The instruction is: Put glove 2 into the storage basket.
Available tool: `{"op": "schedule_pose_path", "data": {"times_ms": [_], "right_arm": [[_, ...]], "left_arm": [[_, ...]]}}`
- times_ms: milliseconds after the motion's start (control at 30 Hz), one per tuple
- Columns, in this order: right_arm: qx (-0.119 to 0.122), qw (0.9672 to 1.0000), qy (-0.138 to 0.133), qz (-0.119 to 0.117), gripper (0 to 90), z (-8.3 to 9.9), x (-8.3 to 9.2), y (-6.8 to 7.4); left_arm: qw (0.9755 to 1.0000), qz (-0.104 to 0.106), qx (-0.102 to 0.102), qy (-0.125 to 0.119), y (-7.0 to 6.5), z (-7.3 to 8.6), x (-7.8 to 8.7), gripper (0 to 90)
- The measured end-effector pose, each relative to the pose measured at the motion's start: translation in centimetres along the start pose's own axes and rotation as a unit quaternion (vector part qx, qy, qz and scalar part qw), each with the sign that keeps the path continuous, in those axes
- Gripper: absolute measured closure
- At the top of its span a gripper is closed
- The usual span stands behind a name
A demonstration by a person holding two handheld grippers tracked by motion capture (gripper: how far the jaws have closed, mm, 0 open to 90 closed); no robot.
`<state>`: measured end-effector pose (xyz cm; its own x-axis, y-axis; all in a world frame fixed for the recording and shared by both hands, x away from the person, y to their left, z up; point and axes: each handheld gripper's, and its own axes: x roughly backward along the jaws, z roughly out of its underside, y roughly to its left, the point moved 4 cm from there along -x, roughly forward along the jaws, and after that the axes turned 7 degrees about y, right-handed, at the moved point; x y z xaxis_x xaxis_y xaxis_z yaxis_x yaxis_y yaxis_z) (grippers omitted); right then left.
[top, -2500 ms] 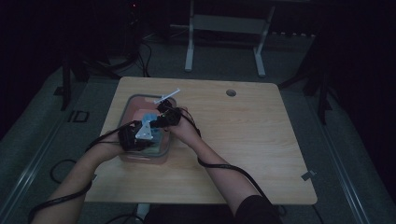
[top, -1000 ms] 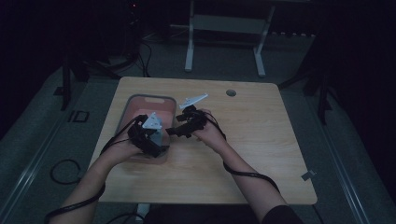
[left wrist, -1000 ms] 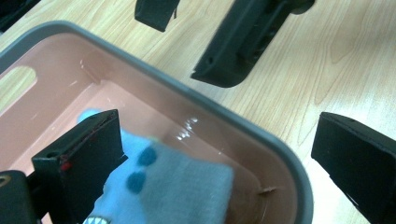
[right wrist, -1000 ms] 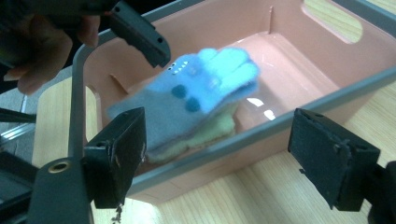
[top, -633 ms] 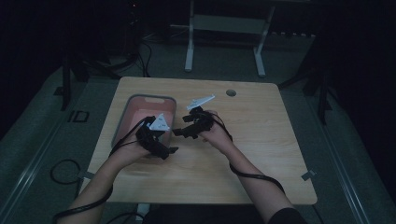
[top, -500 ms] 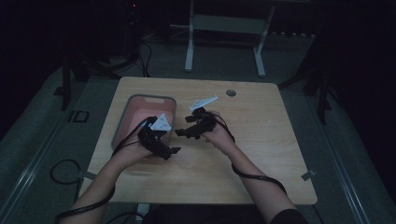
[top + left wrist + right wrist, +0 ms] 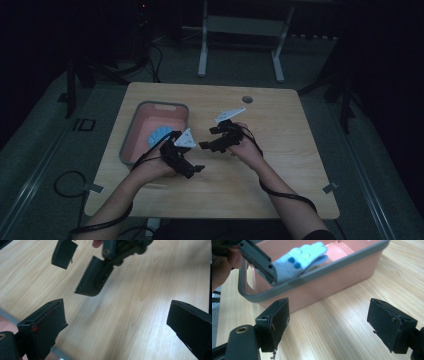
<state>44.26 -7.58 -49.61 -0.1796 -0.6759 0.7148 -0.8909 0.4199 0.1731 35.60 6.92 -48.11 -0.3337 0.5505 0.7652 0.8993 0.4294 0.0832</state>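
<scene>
Two grippers, left gripper (image 7: 192,170) and right gripper (image 7: 210,145), hovered released over bare table (image 7: 280,165), likely done stowing the blue glove (image 7: 159,135) in the pink bin (image 7: 131,142). From left gripper view, spread jaws, nothing between. From right gripper view, glove's dotted fingers (image 7: 308,256) draped near bin rim (image 7: 322,271), unclear from above.

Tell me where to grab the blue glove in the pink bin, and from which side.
Probably best to take the blue glove from above. It lies fairly flat in the pink bin, whose grey rim blocks a sideways approach. Pinch across the finger end, which sits raised near the rim, with the open right gripper.
</scene>
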Motion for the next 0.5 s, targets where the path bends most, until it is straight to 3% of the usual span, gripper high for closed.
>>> {"op": "schedule_pose_path", "data": {"times_ms": [200,500], "right_arm": [[-0.010,0.9999,0.000,0.003,18.0,1.4,0.8,-0.7],[-0.023,0.9997,0.003,0.008,17.3,3.4,1.4,-1.3]], "left_arm": [[0.9997,0.020,-0.014,-0.005,-1.1,-0.8,-0.9,1.9],[0.9988,0.031,-0.039,-0.004,-2.3,-1.7,-2.6,1.9]]}}
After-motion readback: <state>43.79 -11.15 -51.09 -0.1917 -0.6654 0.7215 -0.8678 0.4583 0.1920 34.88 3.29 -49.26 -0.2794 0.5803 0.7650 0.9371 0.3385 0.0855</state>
